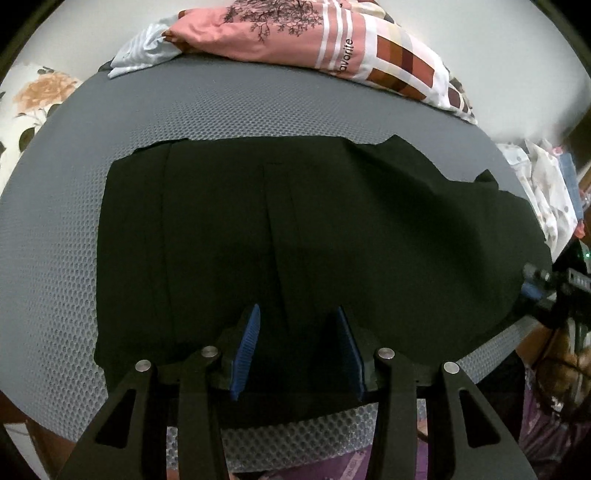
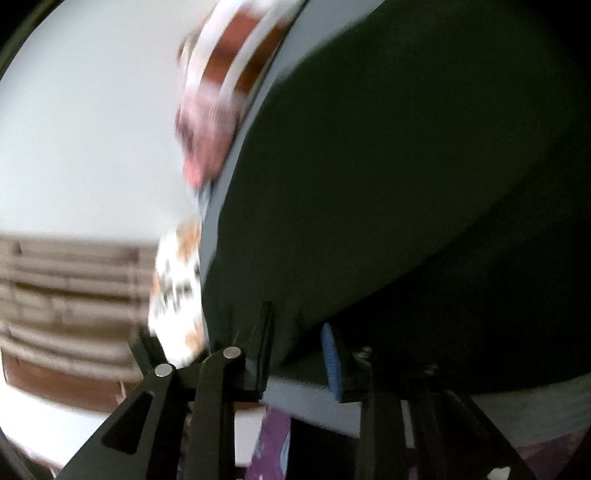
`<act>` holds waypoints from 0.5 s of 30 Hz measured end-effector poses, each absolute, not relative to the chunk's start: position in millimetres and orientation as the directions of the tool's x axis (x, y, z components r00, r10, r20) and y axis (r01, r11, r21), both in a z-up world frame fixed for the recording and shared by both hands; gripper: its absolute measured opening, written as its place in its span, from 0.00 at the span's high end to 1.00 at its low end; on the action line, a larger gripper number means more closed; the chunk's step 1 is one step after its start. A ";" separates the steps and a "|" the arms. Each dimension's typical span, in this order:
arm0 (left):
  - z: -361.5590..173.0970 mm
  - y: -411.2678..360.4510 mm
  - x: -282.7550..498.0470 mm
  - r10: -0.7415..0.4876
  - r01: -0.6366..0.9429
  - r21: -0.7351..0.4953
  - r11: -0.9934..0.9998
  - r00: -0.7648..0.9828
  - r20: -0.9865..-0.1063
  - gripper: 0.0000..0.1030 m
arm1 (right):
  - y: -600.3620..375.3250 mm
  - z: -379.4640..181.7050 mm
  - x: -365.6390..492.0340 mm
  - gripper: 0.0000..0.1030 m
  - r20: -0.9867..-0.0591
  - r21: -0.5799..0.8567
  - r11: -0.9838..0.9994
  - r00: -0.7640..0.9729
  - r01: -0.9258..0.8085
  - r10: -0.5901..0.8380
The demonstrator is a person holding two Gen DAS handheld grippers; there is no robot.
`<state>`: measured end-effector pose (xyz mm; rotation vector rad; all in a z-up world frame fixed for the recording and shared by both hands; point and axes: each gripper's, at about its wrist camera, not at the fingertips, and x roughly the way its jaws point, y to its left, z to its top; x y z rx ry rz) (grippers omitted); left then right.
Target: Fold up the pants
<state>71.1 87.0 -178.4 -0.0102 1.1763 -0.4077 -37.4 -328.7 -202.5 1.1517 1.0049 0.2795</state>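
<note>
Black pants (image 1: 295,221) lie flat and folded on a grey mesh mat (image 1: 55,240), with a looser bulge toward the right. My left gripper (image 1: 297,310) hovers over the near part of the pants, its blue pads (image 1: 249,339) apart and nothing pinched between them. In the blurred right wrist view the pants (image 2: 406,184) fill the right side. My right gripper (image 2: 295,325) sits at their near edge by the mat's rim (image 2: 306,391), jaws apart, with the blue pad (image 2: 330,362) clear of the cloth.
Pink patterned bedding (image 1: 295,33) lies along the mat's far edge, a floral cloth (image 1: 37,96) at the left, and light clothes (image 1: 546,192) at the right. The right tool's dark frame (image 1: 561,284) shows at the right edge. A purple garment (image 2: 273,443) is below.
</note>
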 end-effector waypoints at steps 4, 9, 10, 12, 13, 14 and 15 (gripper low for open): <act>-178.5 81.8 67.8 -0.296 0.327 -0.185 0.927 0.333 -0.895 0.57 | -420.6 -204.1 -74.9 0.77 -0.495 0.867 0.333 0.716 0.370 0.492; -177.9 83.5 66.9 -0.297 0.312 -0.193 0.930 0.331 -0.896 0.57 | -501.9 -207.4 -100.2 0.84 -0.442 0.897 0.220 0.809 0.384 0.388; -177.9 83.8 67.0 -0.297 0.311 -0.193 0.931 0.332 -0.896 0.57 | -512.9 -207.2 -99.2 0.83 -0.433 0.901 0.204 0.819 0.383 0.375; -178.1 83.0 65.5 -0.293 0.314 -0.187 0.931 0.336 -0.895 0.57 | -533.3 -202.7 -94.0 0.79 -0.455 0.889 0.225 0.829 0.399 0.326; -178.1 83.2 64.9 -0.292 0.316 -0.185 0.931 0.338 -0.894 0.57 | -541.0 -201.7 -90.8 0.79 -0.451 0.891 0.223 0.835 0.396 0.316; -178.2 82.7 64.7 -0.292 0.317 -0.183 0.931 0.340 -0.894 0.57 | -550.2 -203.3 -86.9 0.80 -0.441 0.896 0.217 0.841 0.389 0.313; -178.2 82.7 64.6 -0.292 0.317 -0.183 0.931 0.340 -0.894 0.57 | -557.4 -203.0 -82.3 0.80 -0.441 0.896 0.210 0.844 0.392 0.304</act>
